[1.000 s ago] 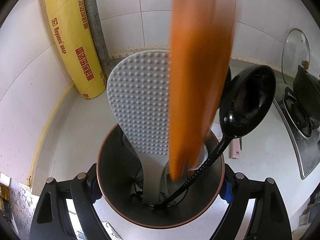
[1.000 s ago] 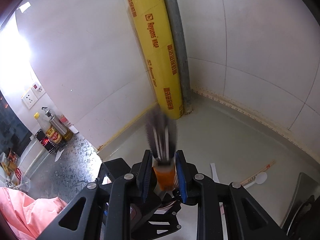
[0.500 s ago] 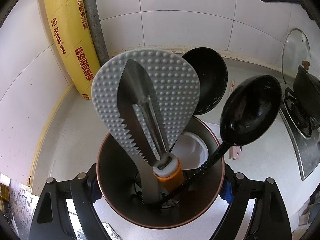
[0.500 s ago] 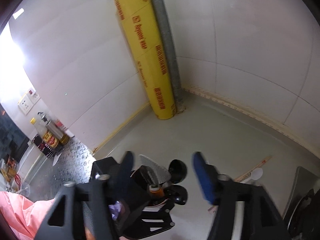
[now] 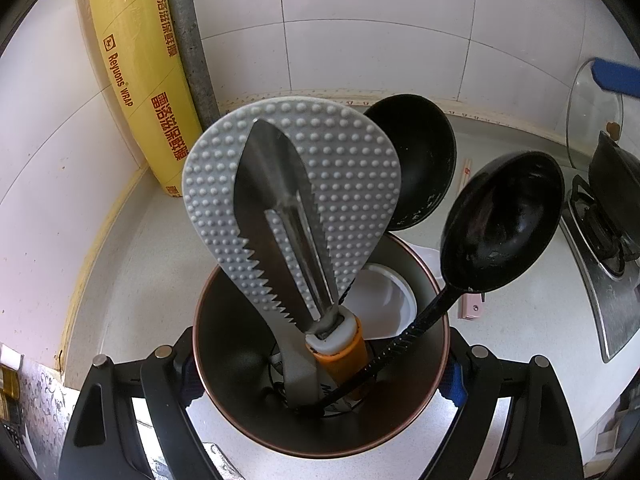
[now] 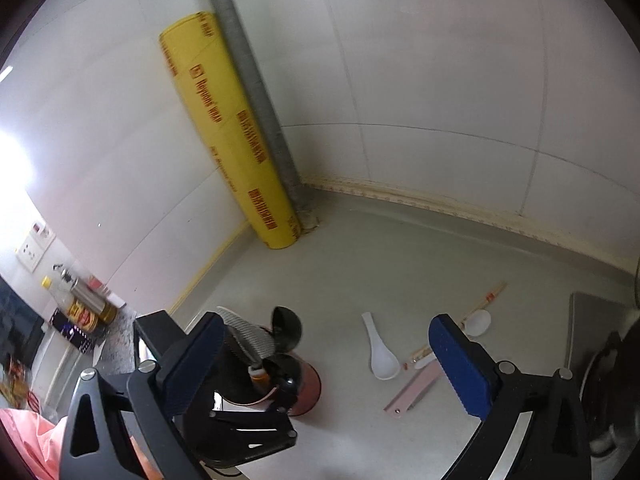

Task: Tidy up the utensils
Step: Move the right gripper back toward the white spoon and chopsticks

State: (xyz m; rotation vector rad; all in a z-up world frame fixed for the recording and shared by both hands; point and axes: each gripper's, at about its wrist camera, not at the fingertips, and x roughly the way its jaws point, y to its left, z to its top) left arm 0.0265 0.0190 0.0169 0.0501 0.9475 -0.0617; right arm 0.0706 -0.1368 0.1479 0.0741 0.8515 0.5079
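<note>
Four utensils now stand in the holder [image 5: 224, 364]: rice paddle [image 5: 360, 184], peeler [image 5: 280, 216], two black ladles [image 5: 504, 224]. Left gripper [image 5: 320, 396] pinches the holder's sides. Right gripper [image 6: 328, 364], jaws just spread wide, holds nothing. Left on the worktop [image 6: 400, 256]: white spoon [image 6: 380, 350], smaller spoon, chopsticks, pink tool.

Two black ladles [image 5: 500, 220], perhaps two white spoons [image 6: 382, 354].
</note>
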